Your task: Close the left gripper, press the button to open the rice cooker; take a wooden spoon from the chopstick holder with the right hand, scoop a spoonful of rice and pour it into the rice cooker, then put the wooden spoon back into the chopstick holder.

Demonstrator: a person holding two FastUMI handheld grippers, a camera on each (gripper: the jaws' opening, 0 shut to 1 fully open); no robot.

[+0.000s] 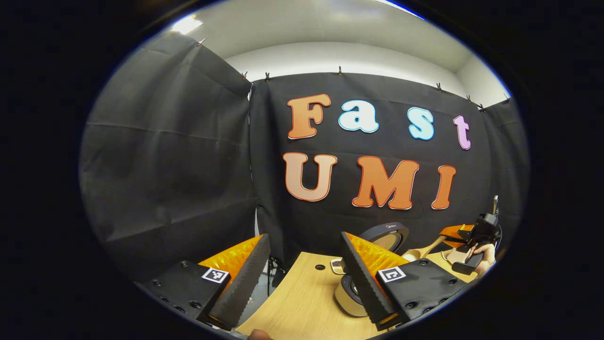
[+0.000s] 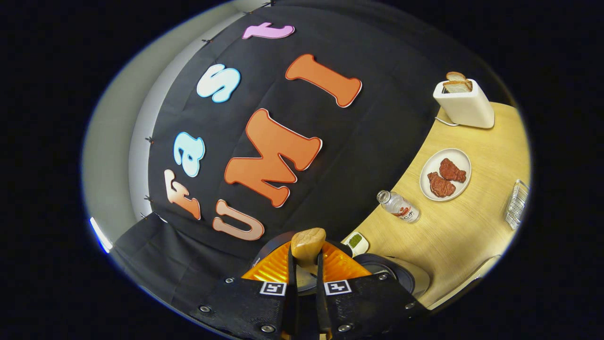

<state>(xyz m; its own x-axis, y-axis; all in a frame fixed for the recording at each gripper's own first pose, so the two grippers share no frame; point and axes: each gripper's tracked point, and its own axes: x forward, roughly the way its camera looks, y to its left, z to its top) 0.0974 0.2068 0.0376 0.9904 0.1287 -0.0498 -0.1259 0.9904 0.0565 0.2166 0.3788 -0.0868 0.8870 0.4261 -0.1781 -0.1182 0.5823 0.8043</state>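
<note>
Nearest the lens in the right gripper view, the right gripper [image 2: 306,278] is clenched on the wooden spoon [image 2: 307,245], both fingers pressing its sides, with the spoon's rounded wooden end standing up just past the fingertips. Just behind the fingers lies the rice cooker [image 2: 401,276], its dark rim showing on the near part of the light wooden table [image 2: 462,231]. A small dish [image 2: 356,242] with something green sits beside the cooker. Farther right on the table are a small plastic bottle [image 2: 399,206] lying on its side, a white plate [image 2: 445,174] bearing two reddish-brown pieces, a white toaster [image 2: 463,103] with bread slices poking out, and a wire basket [image 2: 515,204] at the far right edge.

In the left gripper view, the left gripper [image 1: 302,278] is released, its two fingers spread wide apart and empty above the table's near edge [image 1: 302,302]. Behind its right finger the rice cooker [image 1: 349,295] stands with its round lid [image 1: 384,237] raised open. Over on the right, a hand [image 1: 486,259] holds the other gripper [image 1: 465,236], with the wooden spoon [image 1: 422,250] reaching from it toward the open cooker, bowl end just beside the lid
</note>
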